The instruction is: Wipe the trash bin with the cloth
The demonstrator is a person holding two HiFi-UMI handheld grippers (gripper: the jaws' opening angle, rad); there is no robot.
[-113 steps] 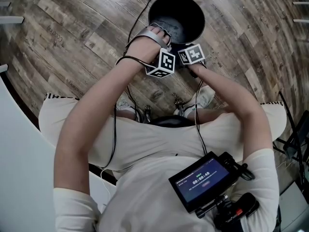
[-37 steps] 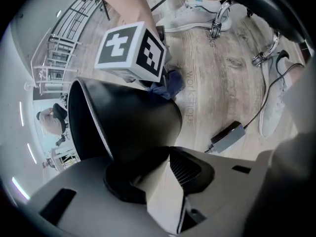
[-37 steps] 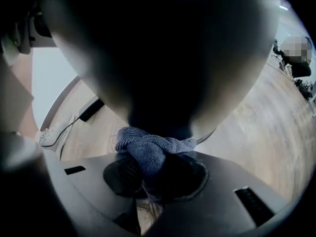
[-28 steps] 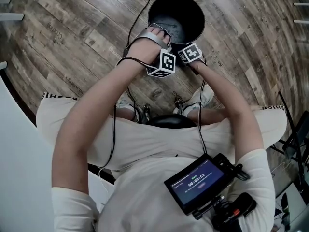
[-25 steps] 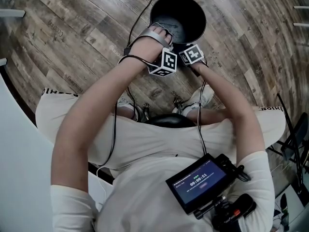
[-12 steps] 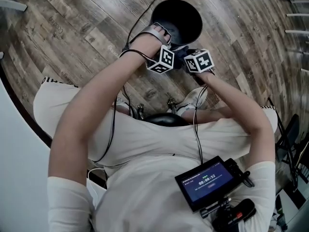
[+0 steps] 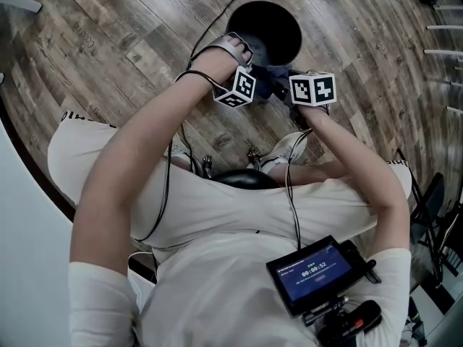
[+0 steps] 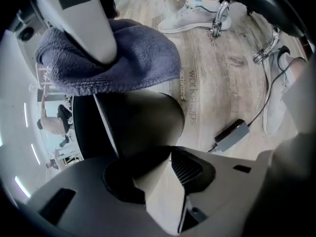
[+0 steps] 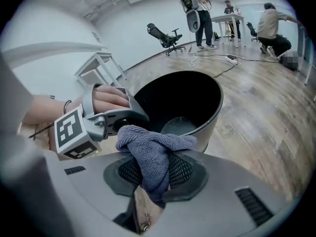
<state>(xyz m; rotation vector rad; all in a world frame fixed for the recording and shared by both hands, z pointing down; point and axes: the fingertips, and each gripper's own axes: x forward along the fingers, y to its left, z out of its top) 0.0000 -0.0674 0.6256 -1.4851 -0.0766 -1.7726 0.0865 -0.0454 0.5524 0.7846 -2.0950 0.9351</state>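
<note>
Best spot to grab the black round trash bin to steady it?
Grip the black round trash bin by its thin rim, near side, from above: it stands upright, mouth open, so one jaw slips inside the wall, one outside.

The floor [image 8: 232,58] carries a grey print [image 8: 190,98] that I read as "workshops", and the smaller word [image 8: 181,81] beside it seems to say "activities". The screen [image 7: 318,273] on my chest shows a timer, seemingly 00:00:52.
</note>
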